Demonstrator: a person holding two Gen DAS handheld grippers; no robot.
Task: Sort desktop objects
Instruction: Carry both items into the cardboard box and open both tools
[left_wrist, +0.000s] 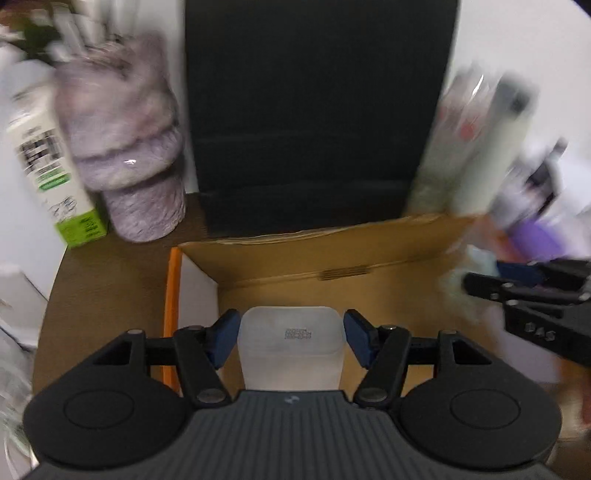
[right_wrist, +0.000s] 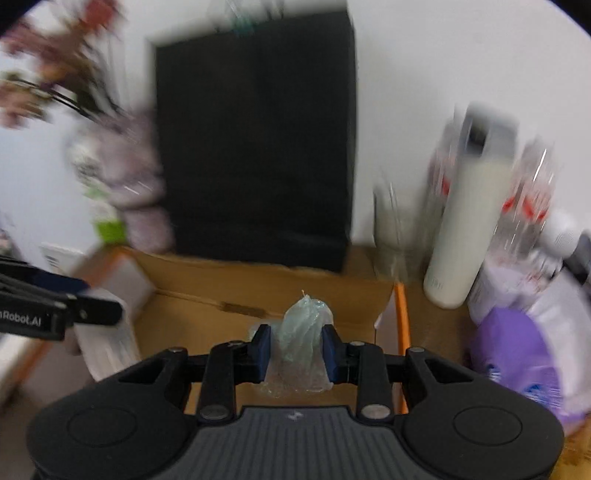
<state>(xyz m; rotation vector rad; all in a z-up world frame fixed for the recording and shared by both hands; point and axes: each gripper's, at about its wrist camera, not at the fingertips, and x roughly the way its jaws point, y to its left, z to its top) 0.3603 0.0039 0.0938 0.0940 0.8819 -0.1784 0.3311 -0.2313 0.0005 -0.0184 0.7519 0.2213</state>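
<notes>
My left gripper (left_wrist: 290, 338) is shut on a translucent white plastic container (left_wrist: 290, 350) and holds it over the open cardboard box (left_wrist: 332, 254). My right gripper (right_wrist: 296, 350) is shut on a crumpled pale green plastic bag (right_wrist: 301, 343) and holds it over the same box (right_wrist: 207, 291). The right gripper shows at the right edge of the left wrist view (left_wrist: 517, 291). The left gripper shows at the left edge of the right wrist view (right_wrist: 55, 306), with the white container (right_wrist: 107, 332) under it.
A black bag (left_wrist: 317, 110) stands behind the box. A mottled purple tumbler (left_wrist: 136, 147) and a white and green carton (left_wrist: 55, 173) stand at the left. A cream bottle (right_wrist: 469, 229), clear bottles (right_wrist: 528, 199) and a purple pack (right_wrist: 517, 354) crowd the right.
</notes>
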